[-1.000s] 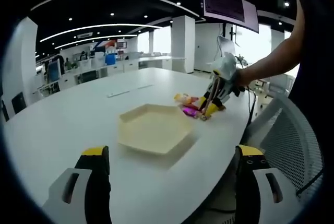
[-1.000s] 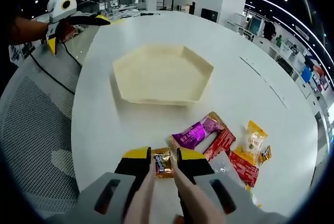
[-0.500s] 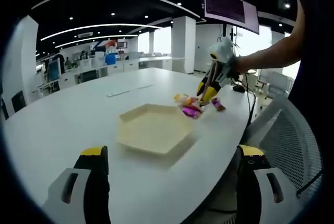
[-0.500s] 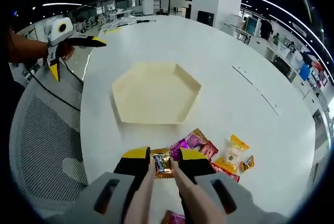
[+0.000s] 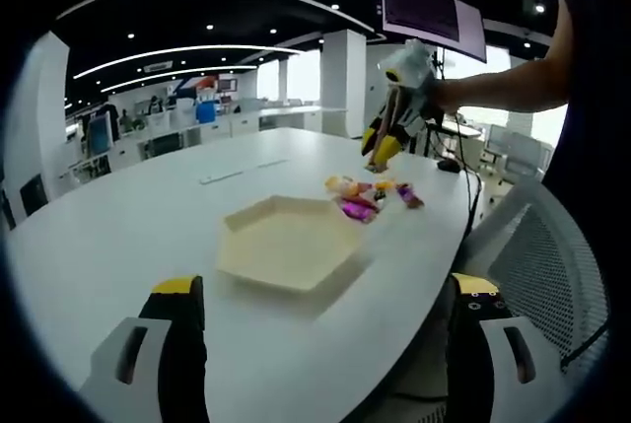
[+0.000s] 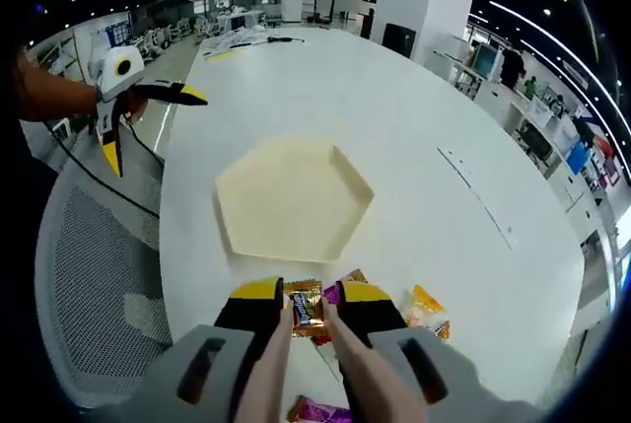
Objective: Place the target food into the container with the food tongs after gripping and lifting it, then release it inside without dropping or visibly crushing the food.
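1. In the left gripper view, the left gripper (image 5: pixel 320 344) is held low at the near edge of the white oval tabletop (image 5: pixel 118 226), short of the pale cream hexagonal tray (image 5: pixel 286 246). Its jaws are spread wide with nothing between them, so it is judged to be parked clear of the tray while the other hand works.
2. Beyond the tray in that view, the right gripper (image 5: pixel 380 152) is seen raised above the heap of bright foil snack packets (image 5: pixel 370 196), which lies on the tabletop just past the tray's far side. The height is judged to let the load pass over the tray rim.
3. In the right gripper view, the right gripper's jaws are clenched on a small brown-and-gold wrapped sweet (image 6: pixel 307 308), held aloft short of the tray (image 6: pixel 291 211). The wrapper shows no visible crushing. The sweet is not yet over the tray.
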A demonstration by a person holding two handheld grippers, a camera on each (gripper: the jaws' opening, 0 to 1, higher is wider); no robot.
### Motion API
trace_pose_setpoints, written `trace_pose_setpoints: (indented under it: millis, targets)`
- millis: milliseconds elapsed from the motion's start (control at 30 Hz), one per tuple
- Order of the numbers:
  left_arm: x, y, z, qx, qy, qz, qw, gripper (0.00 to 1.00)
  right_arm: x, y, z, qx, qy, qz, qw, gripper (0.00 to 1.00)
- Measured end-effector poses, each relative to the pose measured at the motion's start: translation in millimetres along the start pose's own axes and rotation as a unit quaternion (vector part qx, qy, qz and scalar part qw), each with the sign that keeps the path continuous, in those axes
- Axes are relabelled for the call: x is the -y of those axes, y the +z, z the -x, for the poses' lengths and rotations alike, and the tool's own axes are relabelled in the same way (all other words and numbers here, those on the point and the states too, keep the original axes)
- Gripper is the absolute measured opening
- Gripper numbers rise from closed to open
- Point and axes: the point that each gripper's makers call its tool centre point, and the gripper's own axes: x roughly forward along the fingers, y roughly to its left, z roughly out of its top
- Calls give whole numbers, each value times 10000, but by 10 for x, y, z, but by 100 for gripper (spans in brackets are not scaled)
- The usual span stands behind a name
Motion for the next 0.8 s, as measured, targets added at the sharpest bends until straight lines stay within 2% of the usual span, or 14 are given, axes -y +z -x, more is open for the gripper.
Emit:
trace_pose_setpoints:
  millis: [133, 333, 600, 800]
  targets:
    - [1, -4, -5, -15, -9, -22, 10000, 99, -7, 176, -52, 34, 70, 86, 9999, 21]
    - [-12, 6, 4, 23, 14, -18, 10000, 99, -19, 543, -164, 197, 220, 174, 9994, 21]
    - [-5, 13, 0, 19, 20, -70, 10000, 99, -45, 1015, -326, 266, 353, 497, 9978, 21]
    - [-17, 16, 8, 27, 51, -63, 10000, 98, -80, 1261, -492, 309, 467, 598, 9966, 20]
